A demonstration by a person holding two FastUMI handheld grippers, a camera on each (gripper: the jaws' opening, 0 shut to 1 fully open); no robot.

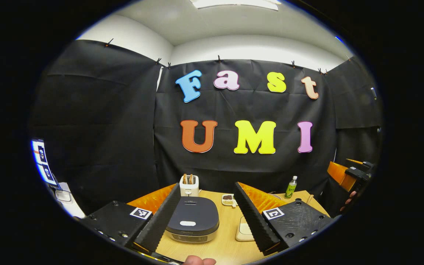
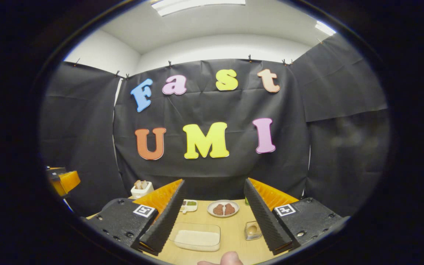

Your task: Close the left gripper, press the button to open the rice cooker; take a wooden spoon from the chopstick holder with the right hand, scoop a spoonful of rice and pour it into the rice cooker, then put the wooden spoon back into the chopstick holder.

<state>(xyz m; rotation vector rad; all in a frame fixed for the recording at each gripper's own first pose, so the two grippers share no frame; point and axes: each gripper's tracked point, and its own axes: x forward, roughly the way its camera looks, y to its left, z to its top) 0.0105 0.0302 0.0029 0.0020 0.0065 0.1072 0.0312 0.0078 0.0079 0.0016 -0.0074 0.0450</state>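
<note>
The rice cooker (image 1: 193, 219) stands on the wooden table (image 1: 226, 246) with its dark lid down and a white button (image 1: 187, 223) near the front. My left gripper (image 1: 206, 186) is open, held above and in front of the cooker, which shows between its fingers. In the right gripper view, a clear box of white rice (image 2: 197, 236) lies on the table just ahead of my right gripper (image 2: 215, 183), which is open and holds nothing. The right gripper (image 1: 357, 172) also appears at the far right of the left gripper view, with a hand (image 1: 347, 201) under it.
Behind the cooker are a white toaster (image 1: 189, 184) with bread in it, a small dish of beans (image 1: 228, 200) and a green bottle (image 1: 290, 187). Past the rice box sit a plate of brown food (image 2: 223, 208), a small clear cup (image 2: 252, 230) and a white dish (image 2: 189, 205).
</note>
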